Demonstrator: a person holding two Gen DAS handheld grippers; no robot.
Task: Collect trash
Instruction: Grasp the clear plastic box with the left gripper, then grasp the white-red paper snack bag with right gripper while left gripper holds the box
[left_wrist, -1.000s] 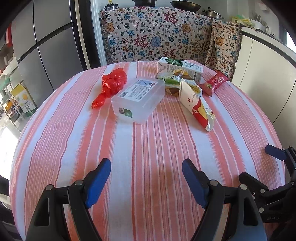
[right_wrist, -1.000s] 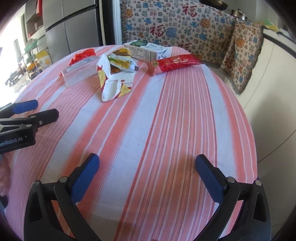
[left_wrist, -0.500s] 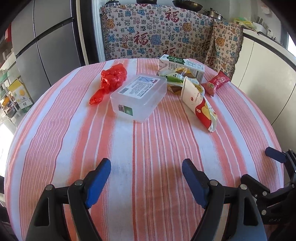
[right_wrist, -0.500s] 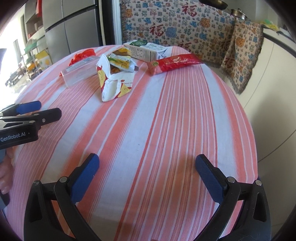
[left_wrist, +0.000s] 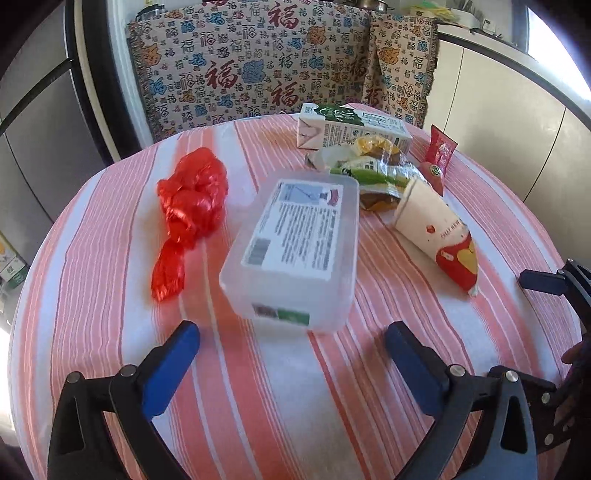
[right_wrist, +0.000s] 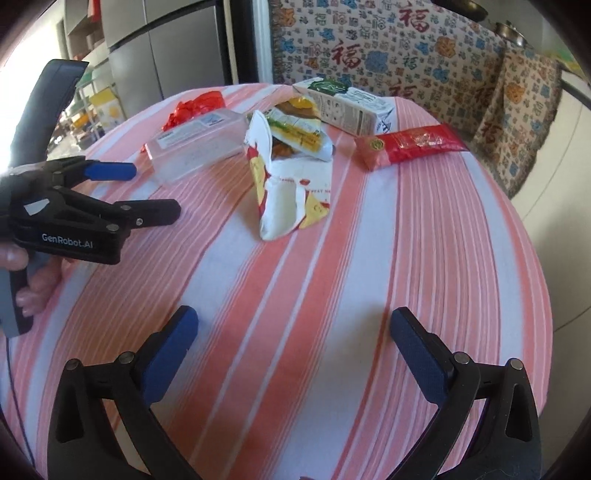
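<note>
On the round striped table (left_wrist: 295, 406) a clear plastic box (left_wrist: 295, 251) lies just beyond my left gripper (left_wrist: 293, 341). Its jaws are opening, with nothing between them. Left of the box is a crumpled red plastic bag (left_wrist: 188, 206). Behind and to the right lie a milk carton (left_wrist: 351, 127), a snack wrapper (left_wrist: 369, 173), a white-and-red paper bag (left_wrist: 436, 229) and a red sachet (left_wrist: 439, 155). My right gripper (right_wrist: 293, 325) hovers open and empty over bare cloth, well short of the paper bag (right_wrist: 284, 184) and the sachet (right_wrist: 410, 146). The left gripper (right_wrist: 151, 192) shows at the left, near the box (right_wrist: 195, 144).
A seat covered in patterned cloth (left_wrist: 258, 66) stands behind the table. Grey fridge doors (right_wrist: 162, 62) are at the back left and white cabinets (left_wrist: 498, 110) on the right. The table's edge curves away close on the right (right_wrist: 535, 258).
My left gripper has moved forward to the clear box, which now looms large, and its jaws stand wider. The right gripper has edged forward too. The trash has not moved.
</note>
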